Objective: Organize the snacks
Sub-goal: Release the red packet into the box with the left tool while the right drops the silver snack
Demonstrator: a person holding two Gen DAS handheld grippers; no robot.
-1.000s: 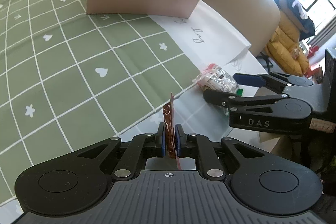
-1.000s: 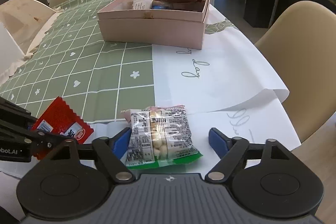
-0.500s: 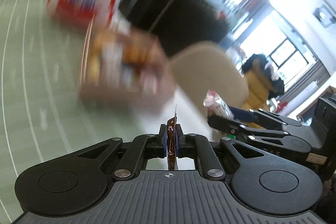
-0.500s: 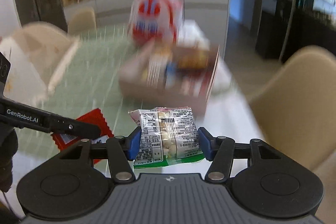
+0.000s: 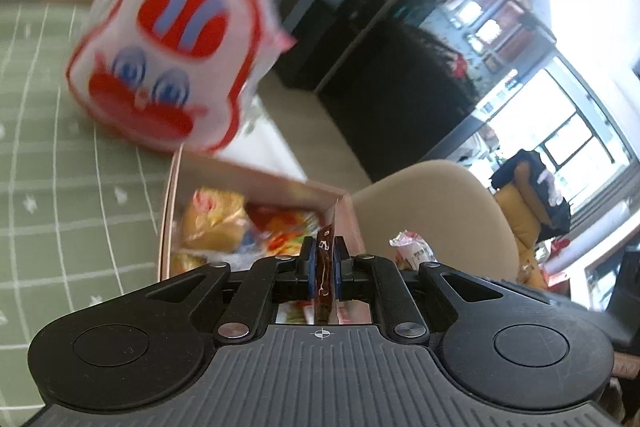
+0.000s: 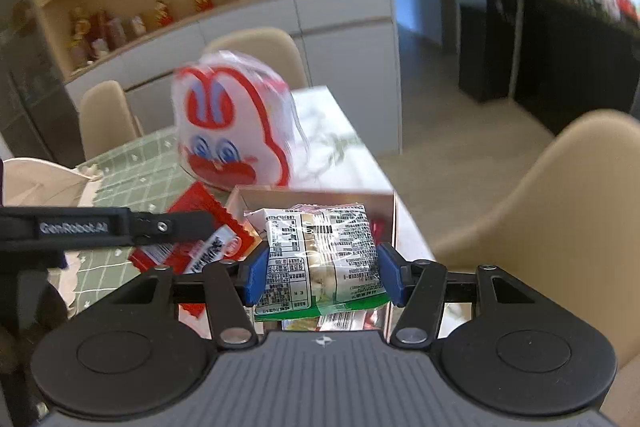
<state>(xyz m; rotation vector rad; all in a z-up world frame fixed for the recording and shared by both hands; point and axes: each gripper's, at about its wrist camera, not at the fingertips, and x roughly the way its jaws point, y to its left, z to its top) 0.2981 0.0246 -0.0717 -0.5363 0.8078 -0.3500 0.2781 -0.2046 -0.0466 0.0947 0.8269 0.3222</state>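
Snacks ride in both grippers above the pink box (image 5: 256,183), which sits just ahead of and below the fingertips. The left gripper (image 5: 324,259) is pressed together on a thin red sachet (image 5: 323,267), held edge-on; the right gripper (image 6: 320,267) pinches a clear peanut packet (image 6: 320,255) by its sides. Packets already fill the box, so a drop could land on the heap and slide over the low wall — the slick film would help it. The two grippers are close together over the box and might knock as they let go. The left view is blurred: the box's contents read only as yellow and orange wrappers. The rabbit-face bag (image 6: 236,131) beyond hides the far table, and the box's near wall is cut off behind the gripper bodies.
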